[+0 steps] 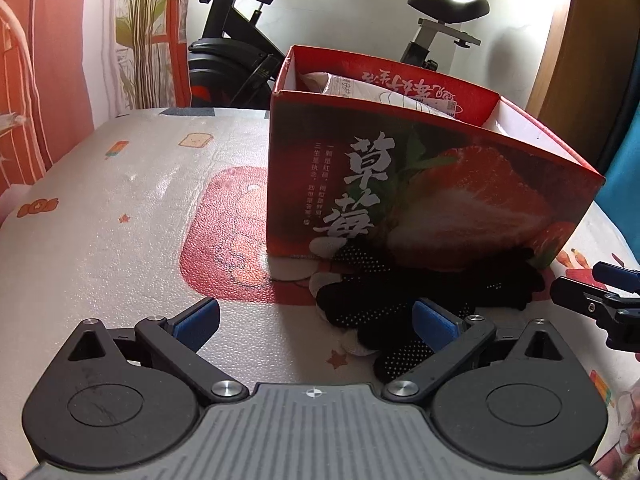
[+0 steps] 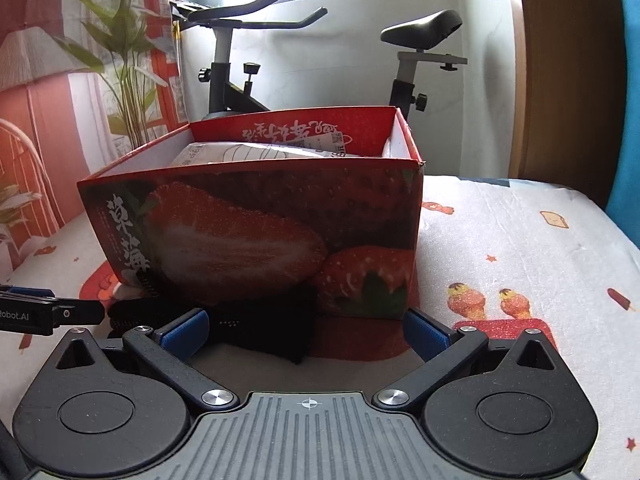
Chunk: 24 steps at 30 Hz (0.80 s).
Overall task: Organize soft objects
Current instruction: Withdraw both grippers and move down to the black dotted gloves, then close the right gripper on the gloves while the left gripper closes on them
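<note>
A white packet (image 2: 248, 152) already lies inside the strawberry box (image 2: 256, 232), while the black dotted gloves (image 1: 384, 304) remain on the tabletop (image 1: 120, 208) against its near wall, with left tool (image 1: 316, 320) and right tool (image 2: 306, 332) both spread wide, holding nothing.

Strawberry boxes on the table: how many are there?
1. The strawberry box stands open-topped mid-table with a white packet inside; black dotted gloves lie against its front. Nothing suggests another.
</note>
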{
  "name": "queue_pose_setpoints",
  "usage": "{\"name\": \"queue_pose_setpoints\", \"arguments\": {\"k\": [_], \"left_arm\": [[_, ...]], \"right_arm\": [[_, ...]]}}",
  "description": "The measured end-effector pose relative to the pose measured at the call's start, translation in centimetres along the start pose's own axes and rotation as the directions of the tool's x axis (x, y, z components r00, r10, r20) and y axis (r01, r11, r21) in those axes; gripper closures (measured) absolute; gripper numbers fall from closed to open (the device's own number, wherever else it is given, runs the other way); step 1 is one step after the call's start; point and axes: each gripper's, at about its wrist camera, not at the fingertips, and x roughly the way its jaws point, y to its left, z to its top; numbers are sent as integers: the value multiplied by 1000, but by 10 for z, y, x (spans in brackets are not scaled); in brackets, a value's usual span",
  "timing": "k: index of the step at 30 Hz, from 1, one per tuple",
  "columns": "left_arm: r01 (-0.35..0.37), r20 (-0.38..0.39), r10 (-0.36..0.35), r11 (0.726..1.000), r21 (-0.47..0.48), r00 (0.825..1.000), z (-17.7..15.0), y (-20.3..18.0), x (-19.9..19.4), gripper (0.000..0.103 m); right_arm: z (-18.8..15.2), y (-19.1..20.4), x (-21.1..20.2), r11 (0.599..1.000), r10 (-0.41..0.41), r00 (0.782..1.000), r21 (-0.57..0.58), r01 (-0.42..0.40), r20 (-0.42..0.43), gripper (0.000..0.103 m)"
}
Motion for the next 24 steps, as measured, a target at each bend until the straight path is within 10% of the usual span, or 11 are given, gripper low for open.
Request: {"name": "queue_pose_setpoints", "arguments": {"k": [24], "left_arm": [[121,-24,-123,990,-67,992,5,-8,43,10]], "right_arm": [[-1,4,54,992,106,990,-51,-111,-91,68]]}}
